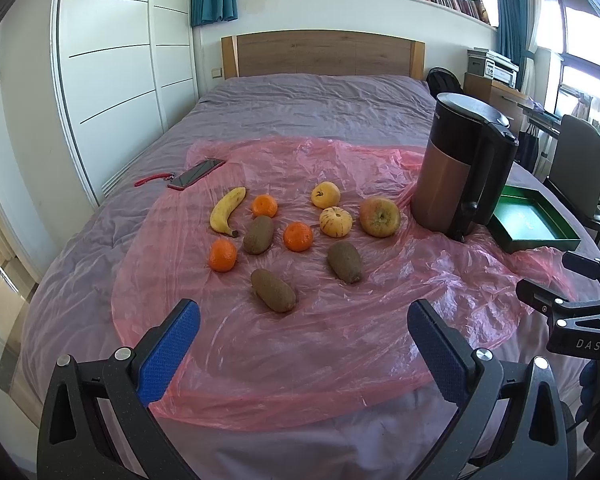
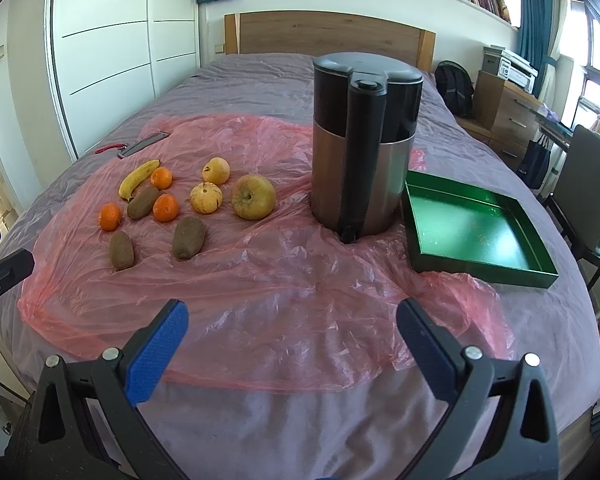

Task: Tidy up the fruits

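Note:
Loose fruit lies on a pink plastic sheet (image 1: pixel 320 344) spread over the bed: a banana (image 1: pixel 227 210), three oranges (image 1: pixel 297 236), three kiwis (image 1: pixel 273 290), two pale yellow fruits (image 1: pixel 335 221) and an apple (image 1: pixel 379 217). The same group sits at the left in the right wrist view, with the apple (image 2: pixel 253 196) nearest the middle. A green tray (image 2: pixel 472 232) rests empty at the right. My left gripper (image 1: pixel 303 316) hovers open just short of the nearest kiwi. My right gripper (image 2: pixel 292 316) hangs open over the sheet's front edge, holding nothing.
A tall black and copper kettle (image 2: pixel 366 148) stands between the fruit and the tray. A phone (image 1: pixel 196 173) with a red strap lies at the sheet's far left. A chair (image 2: pixel 592 184) and desk stand right of the bed; white wardrobe doors (image 1: pixel 112 60) stand on the left.

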Action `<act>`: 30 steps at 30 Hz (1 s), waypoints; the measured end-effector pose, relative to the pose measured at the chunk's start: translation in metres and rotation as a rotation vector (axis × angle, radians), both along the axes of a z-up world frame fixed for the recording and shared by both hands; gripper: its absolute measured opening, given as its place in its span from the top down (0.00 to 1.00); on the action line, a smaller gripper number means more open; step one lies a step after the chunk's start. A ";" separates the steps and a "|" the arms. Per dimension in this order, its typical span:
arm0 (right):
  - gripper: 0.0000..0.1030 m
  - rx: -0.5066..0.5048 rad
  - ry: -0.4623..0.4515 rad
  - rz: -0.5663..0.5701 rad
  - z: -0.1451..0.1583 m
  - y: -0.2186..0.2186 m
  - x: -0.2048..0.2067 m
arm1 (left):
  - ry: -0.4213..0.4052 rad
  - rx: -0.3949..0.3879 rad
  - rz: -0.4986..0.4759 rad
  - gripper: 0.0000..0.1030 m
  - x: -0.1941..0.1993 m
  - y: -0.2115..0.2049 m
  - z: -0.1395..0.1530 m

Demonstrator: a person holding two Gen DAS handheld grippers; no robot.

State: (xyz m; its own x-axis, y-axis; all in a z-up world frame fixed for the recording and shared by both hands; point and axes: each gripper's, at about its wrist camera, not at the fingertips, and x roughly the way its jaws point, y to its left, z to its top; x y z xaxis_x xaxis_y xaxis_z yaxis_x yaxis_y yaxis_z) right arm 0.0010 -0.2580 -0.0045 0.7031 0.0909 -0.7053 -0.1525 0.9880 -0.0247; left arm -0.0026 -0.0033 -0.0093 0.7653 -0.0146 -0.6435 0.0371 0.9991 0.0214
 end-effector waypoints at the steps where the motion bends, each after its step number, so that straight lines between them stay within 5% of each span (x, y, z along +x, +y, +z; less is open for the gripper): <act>1: 0.00 0.000 0.000 0.000 0.000 0.000 0.000 | 0.001 0.002 0.000 0.01 0.000 0.000 -0.001; 30: 0.00 0.000 0.009 0.005 -0.008 0.007 -0.001 | 0.016 -0.018 0.006 0.01 0.001 0.004 -0.011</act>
